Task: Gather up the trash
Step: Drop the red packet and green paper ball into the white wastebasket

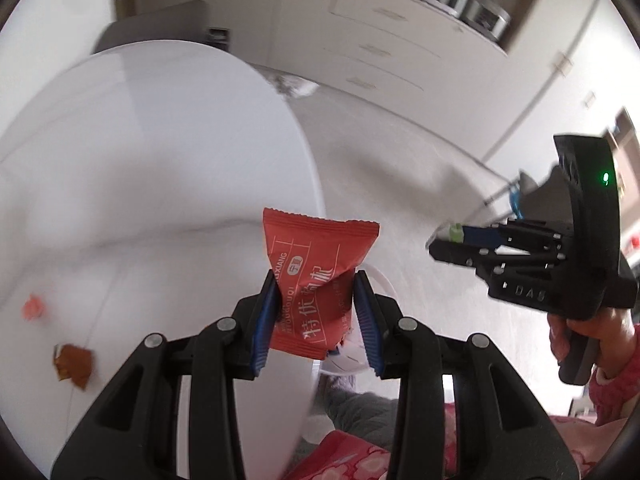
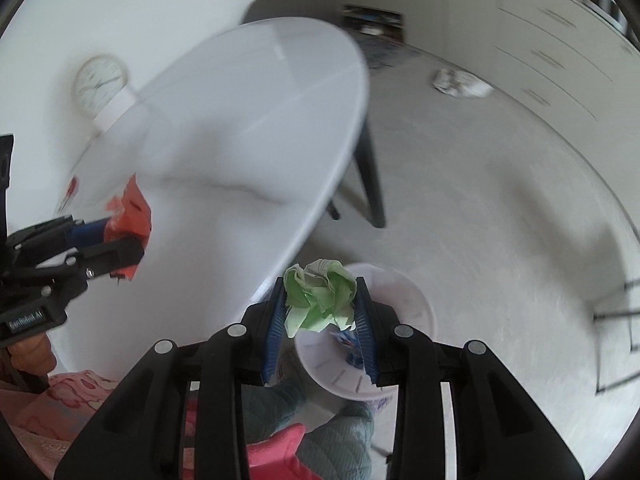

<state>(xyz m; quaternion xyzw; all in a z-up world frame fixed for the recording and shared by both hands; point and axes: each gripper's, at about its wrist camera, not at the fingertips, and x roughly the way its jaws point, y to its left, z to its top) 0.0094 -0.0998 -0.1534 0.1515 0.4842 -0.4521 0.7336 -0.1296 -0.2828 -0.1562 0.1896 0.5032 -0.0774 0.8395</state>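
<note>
My left gripper is shut on a red snack wrapper with white print, held above the edge of the round white table. It also shows in the right wrist view at the left, with the wrapper. My right gripper is shut on a crumpled green paper ball, held over a white bin on the floor. The right gripper shows in the left wrist view, off the table's right side. A pink scrap and a brown wrapper lie on the table at the left.
The white bin stands on the grey floor by the table edge, with blue-printed trash inside. A dark table leg stands behind it. A crumpled white bag lies on the floor by white drawers. A clock hangs on the wall.
</note>
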